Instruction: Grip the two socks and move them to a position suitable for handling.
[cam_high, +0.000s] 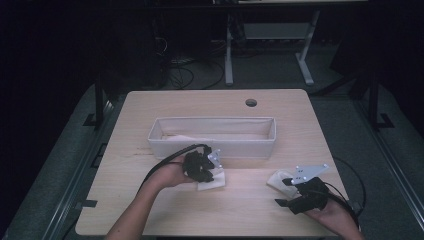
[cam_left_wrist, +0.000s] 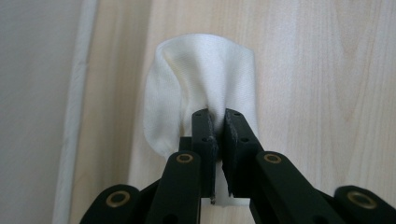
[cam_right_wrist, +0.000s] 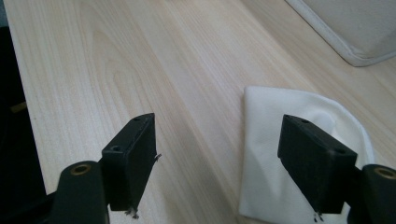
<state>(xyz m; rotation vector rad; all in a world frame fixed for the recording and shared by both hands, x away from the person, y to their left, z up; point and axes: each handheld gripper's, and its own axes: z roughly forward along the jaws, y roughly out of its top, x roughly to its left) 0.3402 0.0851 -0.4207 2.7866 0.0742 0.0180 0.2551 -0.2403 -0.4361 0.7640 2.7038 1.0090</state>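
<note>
White cloth (cam_left_wrist: 205, 79) pinched between left tongs (cam_left_wrist: 217, 128)

The high view looks forward and down on the whole pale wooden table (cam_high: 260, 200). The left gripper view sits close above a folded white cloth (cam_left_wrist: 201, 79) beside the long white fabric bin (cam_left_wrist: 37, 93), facing down. The right gripper view looks low across the boards, sharing that bin's corner (cam_right_wrist: 359, 32).

Two cloths (cam_high: 212, 182) (cam_high: 276, 179) before bin (cam_high: 212, 142)
</note>
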